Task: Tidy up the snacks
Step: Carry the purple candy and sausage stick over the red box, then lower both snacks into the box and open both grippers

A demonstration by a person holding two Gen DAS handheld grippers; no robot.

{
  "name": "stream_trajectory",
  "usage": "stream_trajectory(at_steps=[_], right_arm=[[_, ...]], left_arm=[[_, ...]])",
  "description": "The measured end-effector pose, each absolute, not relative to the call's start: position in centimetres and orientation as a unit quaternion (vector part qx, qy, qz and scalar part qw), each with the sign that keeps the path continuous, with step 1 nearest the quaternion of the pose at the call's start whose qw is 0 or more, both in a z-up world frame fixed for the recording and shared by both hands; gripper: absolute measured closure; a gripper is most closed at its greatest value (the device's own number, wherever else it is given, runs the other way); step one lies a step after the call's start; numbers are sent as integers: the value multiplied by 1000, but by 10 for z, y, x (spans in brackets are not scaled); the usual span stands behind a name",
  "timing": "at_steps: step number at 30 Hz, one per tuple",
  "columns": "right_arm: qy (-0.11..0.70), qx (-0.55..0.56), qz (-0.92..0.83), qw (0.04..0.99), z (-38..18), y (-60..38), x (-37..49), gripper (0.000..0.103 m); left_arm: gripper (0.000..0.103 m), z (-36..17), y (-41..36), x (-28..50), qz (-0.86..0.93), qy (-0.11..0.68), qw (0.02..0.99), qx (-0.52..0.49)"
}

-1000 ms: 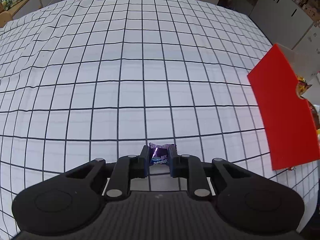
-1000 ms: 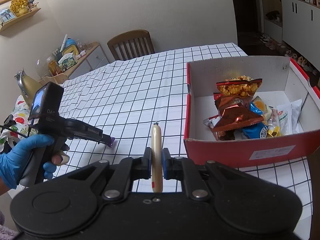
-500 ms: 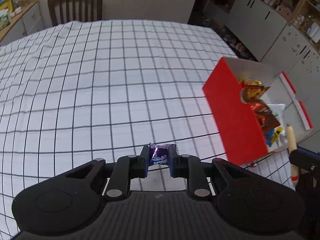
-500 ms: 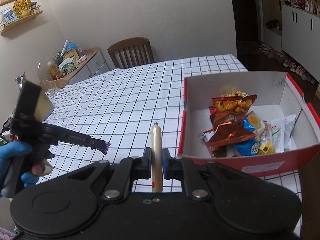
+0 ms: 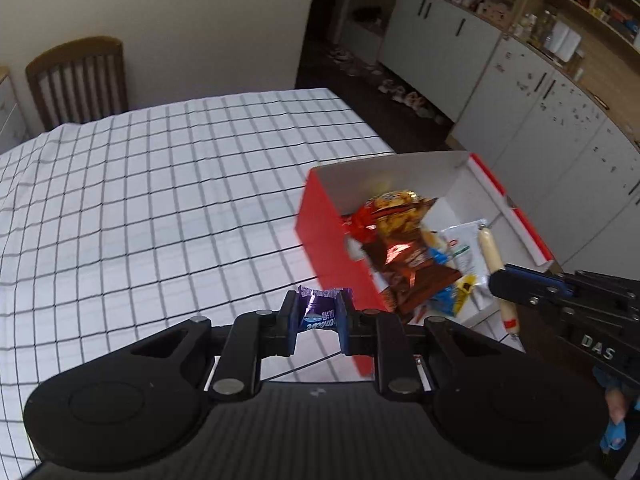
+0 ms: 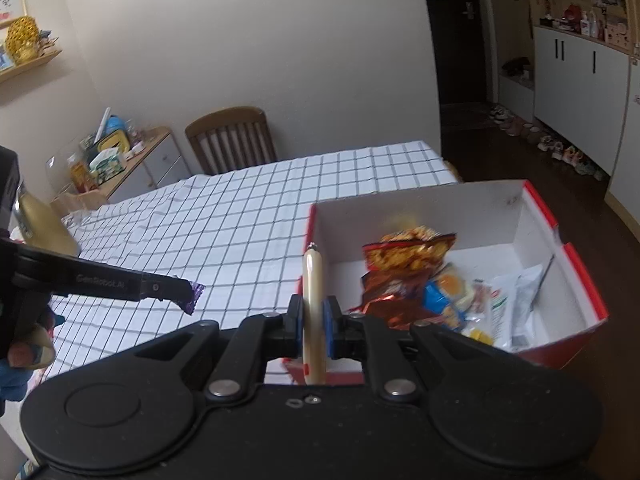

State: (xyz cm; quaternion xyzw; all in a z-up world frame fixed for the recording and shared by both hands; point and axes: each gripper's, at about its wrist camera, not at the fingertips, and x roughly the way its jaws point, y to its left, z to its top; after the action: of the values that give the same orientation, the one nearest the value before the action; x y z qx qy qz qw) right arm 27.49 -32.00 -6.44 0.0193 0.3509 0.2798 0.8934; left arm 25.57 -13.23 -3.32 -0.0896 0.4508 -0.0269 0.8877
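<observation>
Close in on the left wrist view: the left tool [image 5: 318, 316] is pinched nearly shut on a small purple candy wrapper [image 5: 320, 312], its crimped end poking up past the blue pads. The tool is off the surface [image 5: 160, 208], with the checked cloth well below it.

Over on the right wrist view, the right tool [image 6: 311, 320] is clamped tight on a pale sausage stick [image 6: 313, 312]. The stick stands upright between the pads, long axis running straight along the fingers, its clipped tip at twelve o'clock and a red band at its near end.

Now the relation that matters: from the left tool, the red box [image 5: 328, 248] lies at about one o'clock, its near red wall just past the wrapper. From the right tool, the same red box [image 6: 588, 312] sits from twelve to two o'clock, and the stick's tip already overlaps the box's left wall in the picture. My read is that the right hand is the nearer to a drop.

Inside the box, a pile of snack bags [image 6: 412, 276] fills the left half, and white packets [image 6: 516, 300] lie to the right.

At the back, a wooden chair [image 6: 232, 140] stands at the table's far end.
</observation>
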Motion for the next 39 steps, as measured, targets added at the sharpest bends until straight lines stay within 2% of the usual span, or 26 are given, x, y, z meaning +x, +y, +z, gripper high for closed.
stream_trajectory(at_steps=[14, 29, 39], right_arm=[[349, 12, 206, 914, -71, -363, 319, 95], [401, 60, 163, 899, -106, -403, 379, 95], [437, 45, 144, 887, -136, -410, 392, 95]], left_arm=[[85, -34, -203, 306, -77, 459, 884, -45], [85, -54, -260, 366, -93, 477, 874, -7], [84, -83, -282, 402, -91, 500, 862, 2]])
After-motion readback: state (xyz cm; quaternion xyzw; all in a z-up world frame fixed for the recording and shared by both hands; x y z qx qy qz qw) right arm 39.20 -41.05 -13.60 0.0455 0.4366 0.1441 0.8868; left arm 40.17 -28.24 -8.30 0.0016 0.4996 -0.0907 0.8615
